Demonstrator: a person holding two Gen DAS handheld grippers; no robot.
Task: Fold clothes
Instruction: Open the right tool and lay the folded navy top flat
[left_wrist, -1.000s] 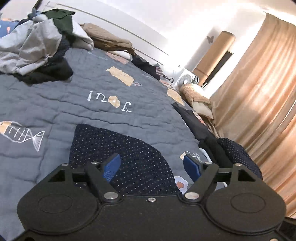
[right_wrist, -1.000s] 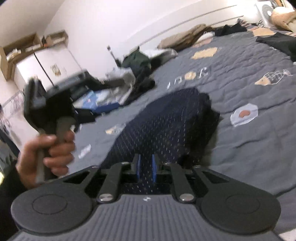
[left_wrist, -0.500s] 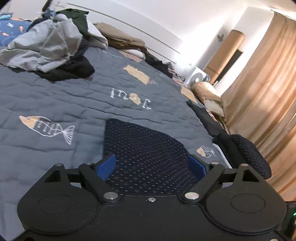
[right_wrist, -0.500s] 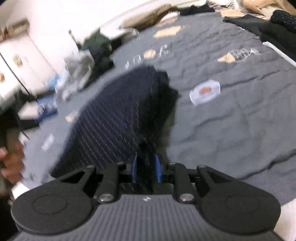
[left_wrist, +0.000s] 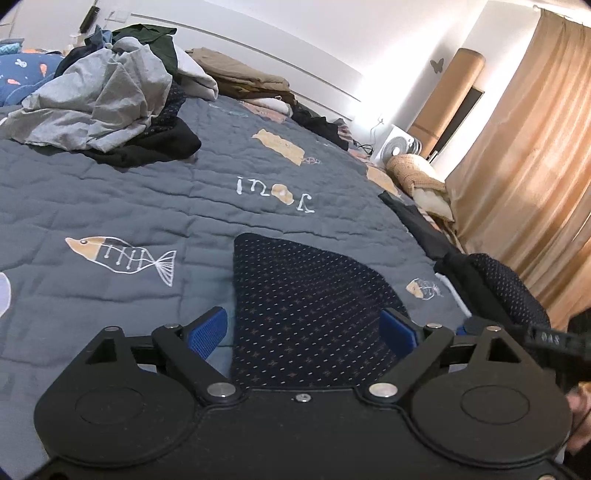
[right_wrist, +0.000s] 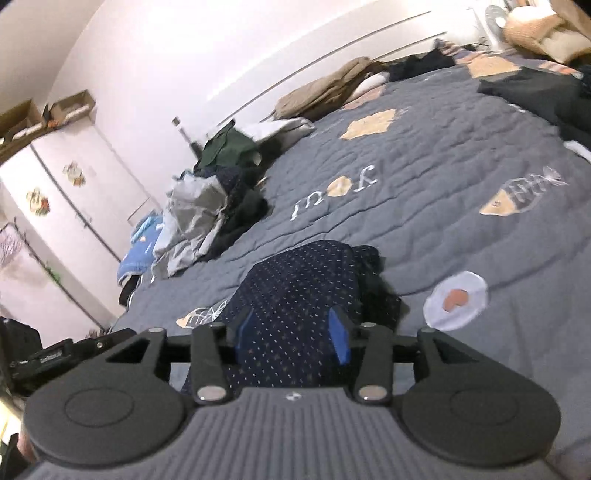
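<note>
Where it pinched the navy garment (right_wrist: 295, 295) before, the right gripper (right_wrist: 291, 334) now gapes, left gripper (left_wrist: 303, 332) too.

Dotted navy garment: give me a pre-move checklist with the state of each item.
1. Left gripper open: ok.
2. Right gripper open, nothing pinched: ok.
3. Dotted navy garment lying on the grey quilt: ok.
4. Garment smooth on the side in the left wrist view: ok.
5. Far end bunched in the right wrist view: not ok.
6. Clothes pile apart from the garment: ok.
</note>
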